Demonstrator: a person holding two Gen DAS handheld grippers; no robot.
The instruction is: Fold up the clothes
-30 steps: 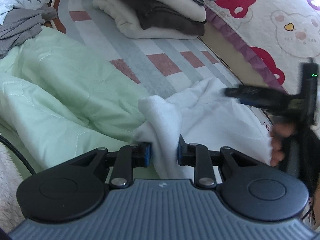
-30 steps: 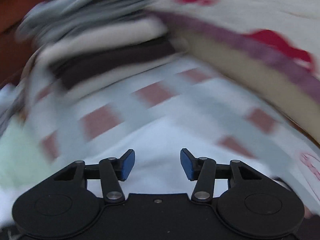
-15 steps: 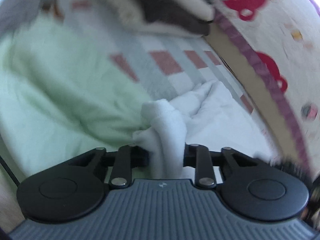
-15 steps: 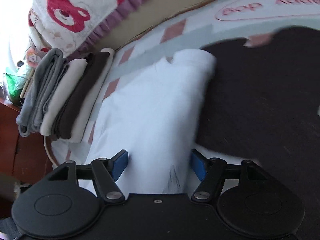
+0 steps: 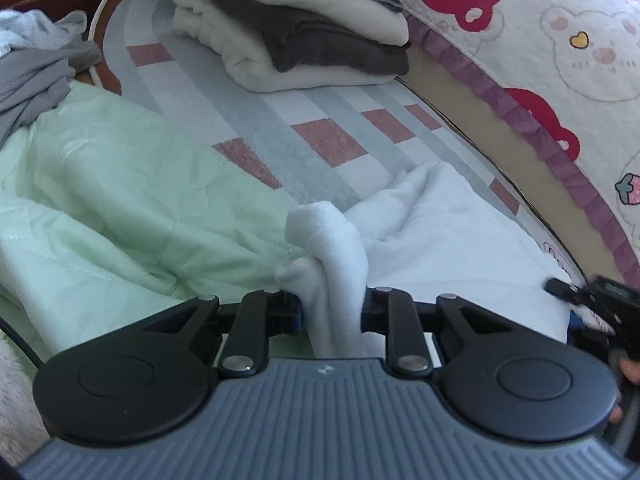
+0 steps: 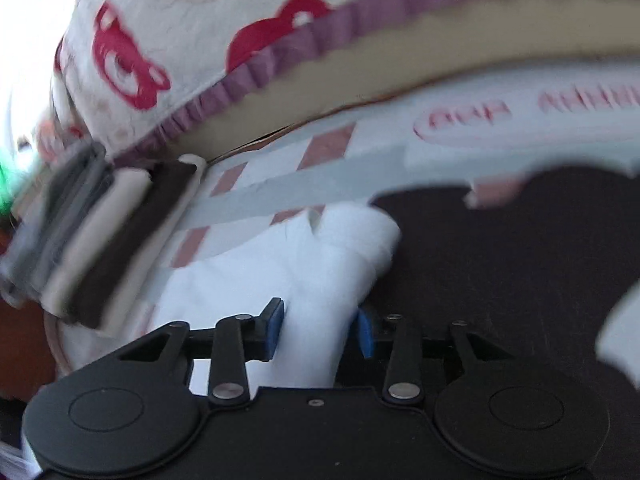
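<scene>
The white fleece garment (image 5: 440, 240) lies on the striped mat (image 5: 248, 120), near the green quilt (image 5: 120, 200) on the left and the bear-print cover (image 5: 580, 60) on the right; a stack of 4 or so folded clothes (image 5: 300, 32) sits at the far end. The left gripper (image 5: 332, 312) is clamped on a bunched fold of the garment that stands up between its fingers. The right gripper (image 6: 320, 332) is closing its jaws around another part of the white cloth, which fills the gap between the blue pads (image 6: 276, 328); the blurred view does not show whether they press on it yet.

The fabric looks thick, soft and light, with no stiffness: it slumps and wrinkles wherever it is not held. It should grip well but bunch easily, so an edge or corner is likely a better hold than a thick wad, with both grips kept well apart to pull the cloth flat.
</scene>
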